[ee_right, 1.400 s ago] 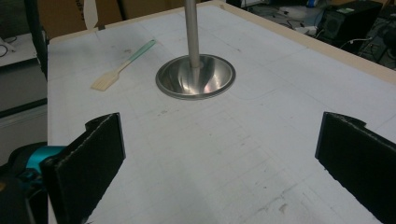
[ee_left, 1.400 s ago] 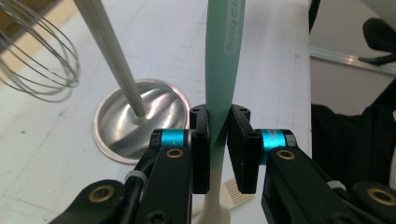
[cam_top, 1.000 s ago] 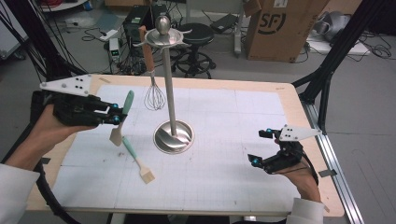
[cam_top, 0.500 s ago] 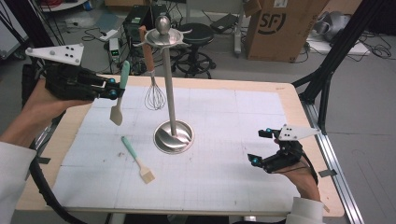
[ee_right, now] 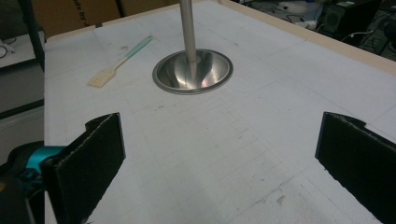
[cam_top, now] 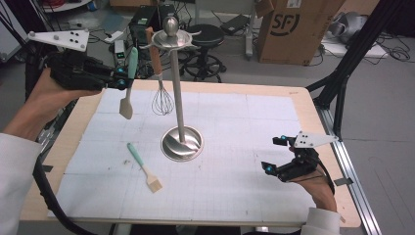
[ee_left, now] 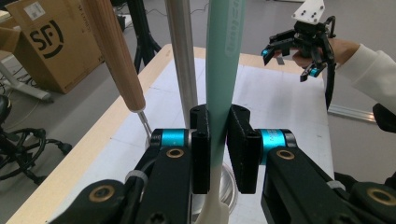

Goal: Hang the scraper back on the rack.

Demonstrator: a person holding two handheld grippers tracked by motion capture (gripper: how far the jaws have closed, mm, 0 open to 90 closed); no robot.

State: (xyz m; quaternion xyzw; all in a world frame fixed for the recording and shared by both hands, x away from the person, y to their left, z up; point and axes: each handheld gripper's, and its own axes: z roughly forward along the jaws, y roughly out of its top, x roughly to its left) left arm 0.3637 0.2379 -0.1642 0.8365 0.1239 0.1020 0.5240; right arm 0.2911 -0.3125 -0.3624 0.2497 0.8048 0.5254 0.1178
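Observation:
My left gripper [cam_top: 121,78] is shut on the teal handle of a cream-bladed spatula [cam_top: 126,105], held upright in the air just left of the steel stand's hooked top [cam_top: 170,35]. In the left gripper view the black pads clamp the spatula handle [ee_left: 223,65], with the stand's pole [ee_left: 183,60] and the whisk's wooden handle [ee_left: 116,56] close behind. The whisk [cam_top: 161,100] hangs from the stand. A teal-handled basting brush [cam_top: 143,168] lies on the mat in front of the stand's base [cam_top: 182,143]. My right gripper [cam_top: 273,154] rests open near the table's right front, nothing between its pads [ee_right: 100,154].
A white gridded mat [cam_top: 235,161] covers the wooden table [cam_top: 320,147]. The right gripper view shows the base [ee_right: 193,71] and brush [ee_right: 119,63] ahead. Behind the table stand a cardboard box [cam_top: 293,29], a stool [cam_top: 203,36] and cables; a black frame leg [cam_top: 342,78] rises at the right.
My left gripper has risen with the spatula and moved back and right, up level with the stand's top. The right gripper has stayed put.

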